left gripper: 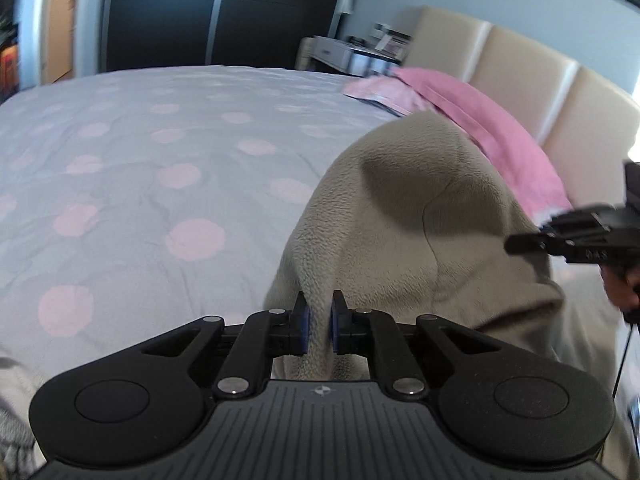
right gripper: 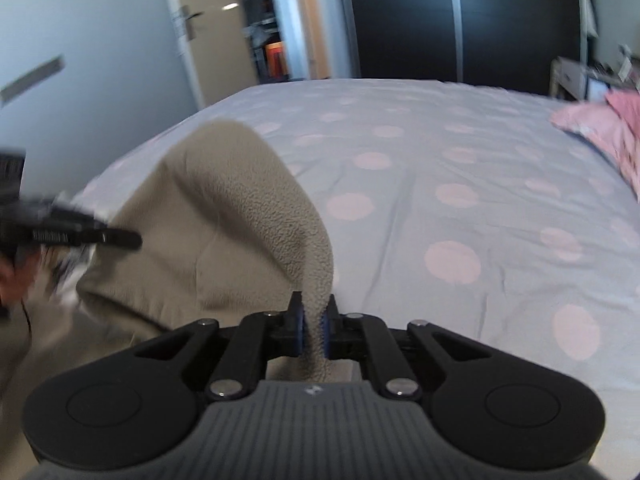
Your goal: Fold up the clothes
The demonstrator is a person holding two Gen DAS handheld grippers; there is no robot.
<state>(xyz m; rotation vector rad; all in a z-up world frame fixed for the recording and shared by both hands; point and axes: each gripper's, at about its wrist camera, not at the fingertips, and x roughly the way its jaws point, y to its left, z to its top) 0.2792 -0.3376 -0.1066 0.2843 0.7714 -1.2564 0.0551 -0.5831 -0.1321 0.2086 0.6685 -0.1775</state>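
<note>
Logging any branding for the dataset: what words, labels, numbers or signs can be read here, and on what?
None can be read for sure.
Right gripper: pale marks on its side, too blurred.
Left gripper: small emblem on its body, no letters.
Boxes on the side table: print too small.

1. Left wrist view: camera sits just behind the left gripper (left gripper: 319, 328), looking forward along its jaws and tilted downward. Beyond the jaws lies the bed (left gripper: 132, 184); the headboard (left gripper: 532, 92) stands to the right of them.
2. Right wrist view: camera sits just behind the right gripper (right gripper: 314, 330), same forward, downward tilt. Beyond the jaws lies the bed (right gripper: 460, 184); a door (right gripper: 200, 32) stands far left.
3. Both views are very close to the beige fleece garment (left gripper: 420, 220) (right gripper: 224, 208) pinched in each set of jaws.
4. Shared ground: the garment, the bed, the pink pillows (left gripper: 472, 120) (right gripper: 608, 128), the dark wardrobe (left gripper: 224, 12) (right gripper: 460, 20).
5. Each view catches the other gripper at its edge.
</note>
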